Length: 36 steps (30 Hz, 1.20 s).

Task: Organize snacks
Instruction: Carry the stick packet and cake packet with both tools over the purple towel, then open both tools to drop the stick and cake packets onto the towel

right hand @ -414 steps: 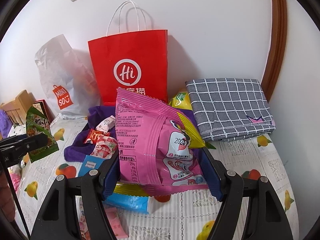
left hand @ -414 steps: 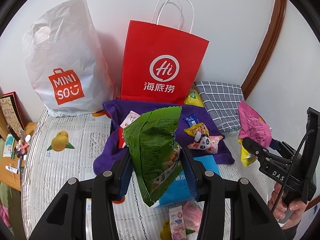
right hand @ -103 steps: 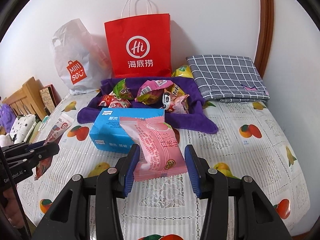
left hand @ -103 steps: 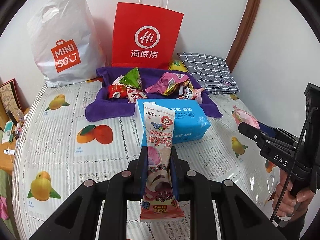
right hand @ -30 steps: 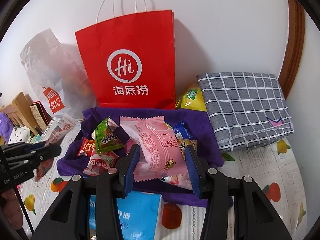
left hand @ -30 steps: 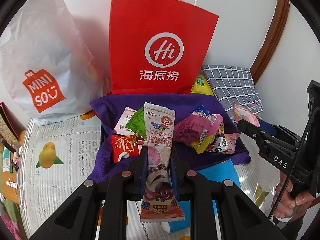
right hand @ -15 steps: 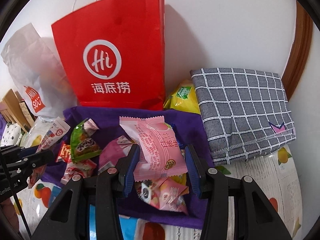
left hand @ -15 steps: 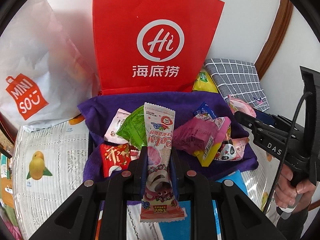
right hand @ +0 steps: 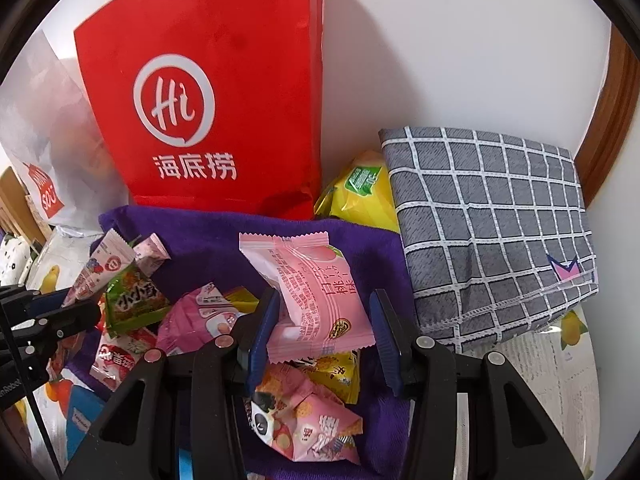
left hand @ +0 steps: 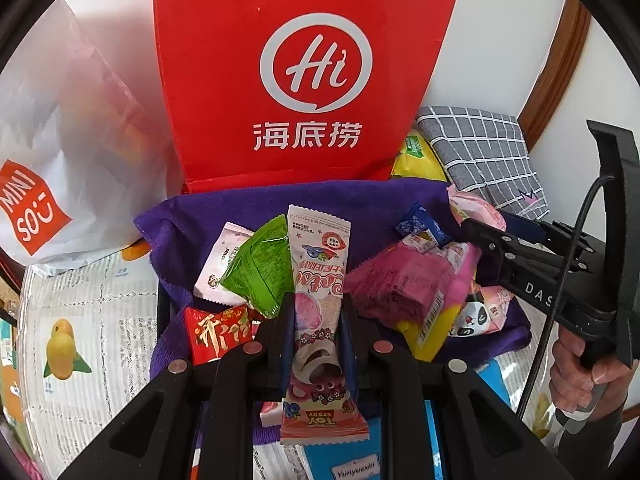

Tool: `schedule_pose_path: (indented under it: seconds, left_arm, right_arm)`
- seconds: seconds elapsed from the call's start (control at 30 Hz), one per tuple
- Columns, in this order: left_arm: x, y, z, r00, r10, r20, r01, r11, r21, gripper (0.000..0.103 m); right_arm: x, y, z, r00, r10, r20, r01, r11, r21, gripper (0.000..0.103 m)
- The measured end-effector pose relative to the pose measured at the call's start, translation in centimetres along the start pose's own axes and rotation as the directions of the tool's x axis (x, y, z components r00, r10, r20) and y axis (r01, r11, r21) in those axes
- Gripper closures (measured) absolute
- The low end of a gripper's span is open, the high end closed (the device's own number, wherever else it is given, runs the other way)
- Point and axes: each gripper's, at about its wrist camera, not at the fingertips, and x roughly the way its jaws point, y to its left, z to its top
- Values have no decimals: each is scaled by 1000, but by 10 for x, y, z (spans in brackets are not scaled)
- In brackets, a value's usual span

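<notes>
My left gripper (left hand: pixel 316 312) is shut on a long pink snack bar (left hand: pixel 318 280) and holds it over the purple cloth basket (left hand: pixel 256 206), which has several snack packets in it. My right gripper (right hand: pixel 324 320) is shut on a pale pink peach-cake packet (right hand: pixel 310 292) above the same basket (right hand: pixel 224 236). A green packet (left hand: pixel 260 268) and a magenta packet (left hand: pixel 404 284) lie just under the bar. In the left wrist view the right gripper (left hand: pixel 476 232) reaches in from the right, a hand (left hand: pixel 576 368) on its grip. In the right wrist view the left gripper (right hand: pixel 86 304) enters at the left edge with the bar (right hand: pixel 100 268).
A red paper bag (left hand: pixel 304 76) stands right behind the basket, with a white plastic bag (left hand: pixel 60 152) to its left. A folded grey checked cloth (right hand: pixel 488 224) and a yellow packet (right hand: pixel 360 192) lie to the right. A blue box (left hand: pixel 344 460) sits in front of the basket.
Both grippers have moved forward and down toward the basket with their packets. The red bag and the basket's contents now loom larger and closer.
</notes>
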Motion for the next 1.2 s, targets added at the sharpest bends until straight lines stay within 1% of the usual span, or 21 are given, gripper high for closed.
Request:
schedule_pose_path:
  seconds: [0.17, 0.3, 0.37, 0.43, 0.53, 0.57, 0.67, 1.0, 1.2]
  left_arm:
    - [8, 1, 1, 1000, -14, -8, 14, 1000, -2, 84]
    - [14, 0, 2, 1000, -19, -15, 19, 1000, 0, 84]
    - [18, 0, 3, 1000, -20, -23, 20, 1000, 0, 84]
    - [20, 0, 2, 999, -20, -28, 20, 1000, 0, 84]
    - [25, 0, 1, 999, -26, -42, 26, 1000, 2, 84]
    - [26, 1, 0, 999, -28, -46, 29, 1000, 1, 84]
    - [29, 0, 0, 998, -31, -57, 32, 999, 2, 83]
    - [32, 0, 2, 997, -38, -65, 38, 999, -8, 83]
    - [35, 0, 1, 996, -43, -78, 43, 999, -8, 83]
  right_arm:
    - [7, 4, 0, 1000, 10, -11, -10, 1000, -17, 57]
    - [14, 4, -1, 998, 45, -31, -46, 999, -13, 57]
    - [18, 4, -2, 999, 32, -39, -33, 999, -14, 57]
    - [21, 3, -3, 998, 36, -49, -37, 999, -14, 57]
    - [26, 4, -5, 995, 62, -75, -63, 998, -12, 57]
    - [26, 5, -5, 995, 67, -75, -68, 997, -18, 57]
    - [24, 10, -5, 997, 38, -62, -41, 998, -48, 57]
    - [24, 11, -6, 997, 50, -64, -53, 997, -51, 57]
    - [20, 18, -9, 997, 49, -59, -54, 995, -89, 57]
